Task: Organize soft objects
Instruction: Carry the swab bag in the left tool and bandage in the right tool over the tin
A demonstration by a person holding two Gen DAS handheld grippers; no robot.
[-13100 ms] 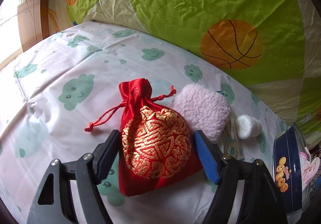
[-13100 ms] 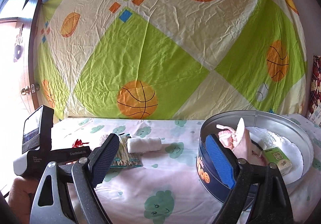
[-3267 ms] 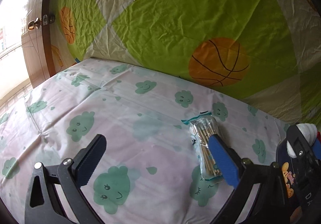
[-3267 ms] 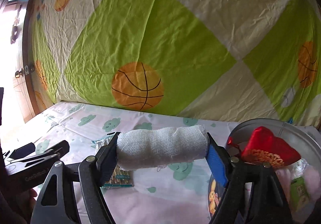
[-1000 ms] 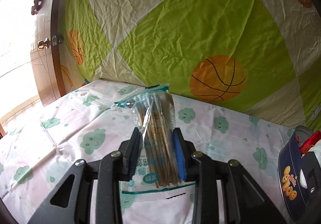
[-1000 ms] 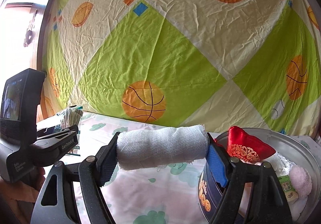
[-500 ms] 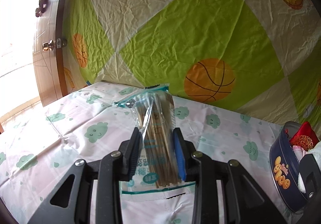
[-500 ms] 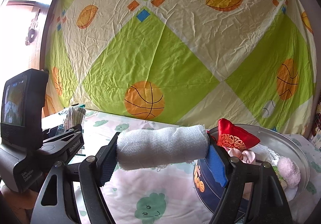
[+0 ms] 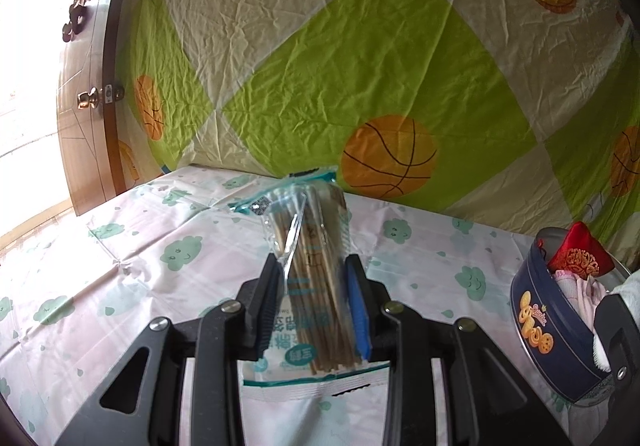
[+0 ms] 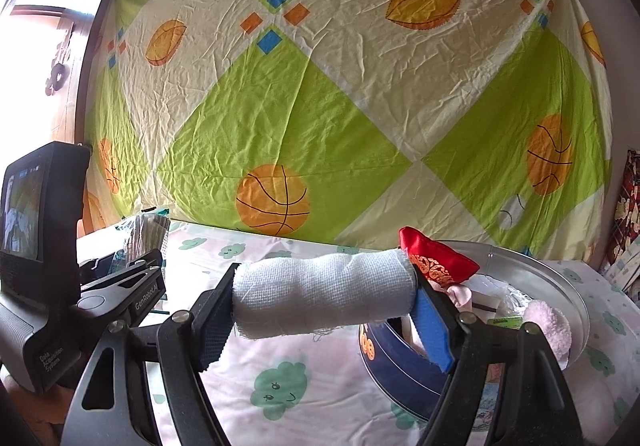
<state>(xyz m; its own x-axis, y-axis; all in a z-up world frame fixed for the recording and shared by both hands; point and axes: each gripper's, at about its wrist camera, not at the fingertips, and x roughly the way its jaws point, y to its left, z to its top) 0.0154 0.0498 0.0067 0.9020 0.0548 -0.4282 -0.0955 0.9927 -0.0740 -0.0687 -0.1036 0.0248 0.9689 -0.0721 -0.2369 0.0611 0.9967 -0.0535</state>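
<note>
My left gripper [image 9: 314,278] is shut on a clear plastic bag of wooden sticks [image 9: 316,270] and holds it up above the bed. My right gripper [image 10: 324,298] is shut on a white gauze roll [image 10: 324,300], held crosswise between the pads, just left of the round navy cookie tin [image 10: 400,370]. The tin [image 9: 548,342] holds a red and gold pouch [image 10: 434,262], a fluffy pink item [image 10: 550,322] and pink cloth [image 9: 576,286]. The left gripper's body [image 10: 72,298] shows at the left of the right wrist view.
The bed has a white sheet with green cloud prints [image 9: 180,250]. A green and cream sheet with basketballs [image 10: 340,106] hangs behind it. A wooden door [image 9: 88,98] stands at the far left.
Both grippers have risen a little with their loads. The tin now sits nearer in the right wrist view and fuller in the left wrist view.
</note>
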